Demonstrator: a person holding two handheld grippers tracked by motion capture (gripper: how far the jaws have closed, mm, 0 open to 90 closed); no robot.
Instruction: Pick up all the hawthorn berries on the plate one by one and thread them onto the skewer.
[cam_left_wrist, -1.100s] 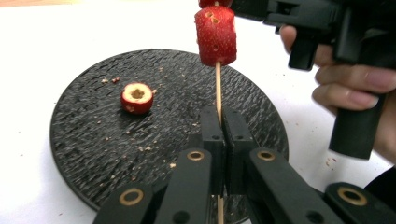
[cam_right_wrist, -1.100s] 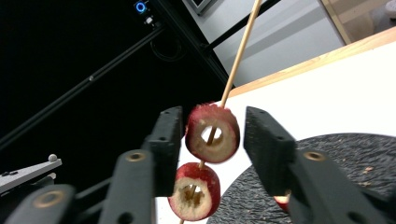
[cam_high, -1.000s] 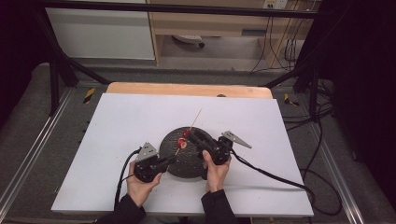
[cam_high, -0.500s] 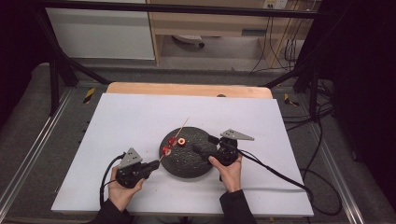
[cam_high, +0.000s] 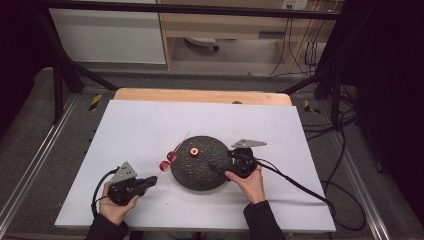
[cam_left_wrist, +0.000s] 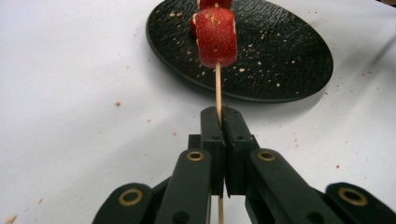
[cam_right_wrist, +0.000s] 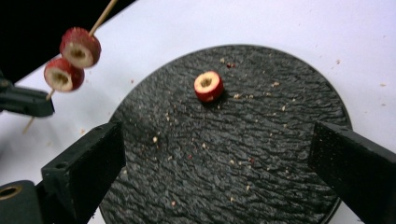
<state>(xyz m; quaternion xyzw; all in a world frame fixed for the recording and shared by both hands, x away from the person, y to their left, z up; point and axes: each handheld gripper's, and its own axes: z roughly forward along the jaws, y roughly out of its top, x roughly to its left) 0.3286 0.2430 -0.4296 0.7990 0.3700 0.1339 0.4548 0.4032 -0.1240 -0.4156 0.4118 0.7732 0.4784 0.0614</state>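
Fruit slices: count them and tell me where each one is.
3. Two slices sit on the skewer held in the left gripper; one slice lies on the plate.

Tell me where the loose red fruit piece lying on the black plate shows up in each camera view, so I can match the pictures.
High view: the loose fruit piece lies on the black plate, slightly above and left of its middle.
Left gripper view: I cannot pick it out; the skewered pieces hide that part of the plate.
Right gripper view: upper middle of the picture, on the plate's far half.
Shared landmark: the black plate.
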